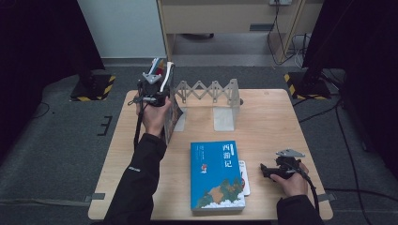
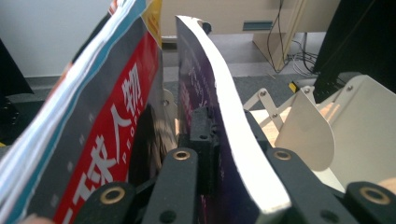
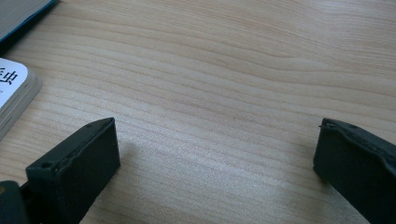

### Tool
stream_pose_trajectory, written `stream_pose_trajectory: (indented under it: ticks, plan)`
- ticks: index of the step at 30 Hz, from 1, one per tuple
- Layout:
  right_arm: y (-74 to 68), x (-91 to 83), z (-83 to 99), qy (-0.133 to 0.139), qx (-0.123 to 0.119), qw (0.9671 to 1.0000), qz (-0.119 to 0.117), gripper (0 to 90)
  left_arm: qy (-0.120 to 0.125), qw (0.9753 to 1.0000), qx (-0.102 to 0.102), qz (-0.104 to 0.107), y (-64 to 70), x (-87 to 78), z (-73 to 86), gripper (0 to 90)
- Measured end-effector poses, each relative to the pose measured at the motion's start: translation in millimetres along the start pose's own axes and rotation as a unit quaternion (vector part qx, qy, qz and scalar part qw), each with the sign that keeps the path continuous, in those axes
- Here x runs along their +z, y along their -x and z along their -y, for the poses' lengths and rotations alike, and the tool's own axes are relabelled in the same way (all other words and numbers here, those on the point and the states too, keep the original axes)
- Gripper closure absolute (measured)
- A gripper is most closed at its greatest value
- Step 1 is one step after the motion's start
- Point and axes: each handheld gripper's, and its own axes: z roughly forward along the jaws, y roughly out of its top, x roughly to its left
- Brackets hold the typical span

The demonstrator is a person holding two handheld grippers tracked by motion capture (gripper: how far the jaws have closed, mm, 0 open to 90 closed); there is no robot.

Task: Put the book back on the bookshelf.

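A dark purple book (image 2: pixel 208 93) with white page edges stands upright at the left end of the white accordion book rack (image 1: pixel 211 90). My left gripper (image 2: pixel 224 133) is shut on its top edge; in the high view that gripper (image 1: pixel 154 91) is at the table's back left. A red-covered magazine (image 2: pixel 109 135) leans beside the held book. A blue book (image 1: pixel 217 174) lies flat at the front middle, partly over a small white book (image 1: pixel 244 177). My right gripper (image 1: pixel 265 169) rests open just right of them, jaws wide over bare wood (image 3: pixel 215 158).
The wooden table (image 1: pixel 272 122) has bare room at the right and between the rack and the blue book. The rack's white end plate (image 2: pixel 327 126) stands right of the held book. Dark stands and cables sit on the floor behind.
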Motion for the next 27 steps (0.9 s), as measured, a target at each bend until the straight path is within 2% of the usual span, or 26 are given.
stream_pose_trajectory:
  ticks: [6,12,13,14,17,20,21,22,24,25,26,27]
  plan:
    - [0.0,0.0,0.0,0.000,0.000,1.0000,0.000,0.5,-0.009,0.9997,-0.011,0.017,-5.9,-8.0,6.4,77.2]
    - [0.0,0.0,0.0,0.000,0.000,1.0000,0.000,0.5,-0.010,0.9998,-0.008,0.018,-10.8,-13.7,10.1,74.7]
    - [0.0,0.0,0.0,0.000,0.000,1.0000,0.000,0.5,-0.011,0.9997,-0.009,0.022,-11.3,-14.1,10.1,72.8]
    - [0.0,0.0,0.0,0.000,0.000,1.0000,0.000,0.5,-0.011,0.9993,-0.013,0.035,-10.9,-12.9,9.8,69.5]
    - [0.0,0.0,0.0,0.000,0.000,1.0000,0.000,0.5,-0.002,0.9995,-0.010,0.031,-9.1,-7.7,10.6,61.5]
    - [0.0,0.0,0.0,0.000,0.000,1.0000,0.000,0.5,-0.005,0.9997,-0.001,0.022,-6.1,-0.7,10.8,55.0]
    - [0.0,0.0,0.0,0.000,0.000,1.0000,0.000,0.5,-0.006,0.9997,-0.002,0.023,-4.9,2.3,10.4,55.0]
    - [0.0,0.0,0.0,0.000,0.000,1.0000,0.000,0.5,-0.009,0.9996,-0.011,0.025,-3.7,7.8,8.6,54.9]
    - [0.0,0.0,0.0,0.000,0.000,1.0000,0.000,0.5,-0.014,0.9996,-0.017,0.016,-2.5,11.9,5.0,57.1]
    - [0.0,0.0,0.0,0.000,0.000,1.0000,0.000,0.5,-0.014,0.9996,-0.017,0.016,-2.5,11.9,5.0,59.3]
    - [0.0,0.0,0.0,0.000,0.000,1.0000,0.000,0.5,-0.016,0.9998,-0.013,0.001,-1.3,13.9,2.3,63.4]
    - [0.0,0.0,0.0,0.000,0.000,1.0000,0.000,0.5,-0.016,0.9998,-0.013,0.001,-1.3,13.9,2.3,69.2]
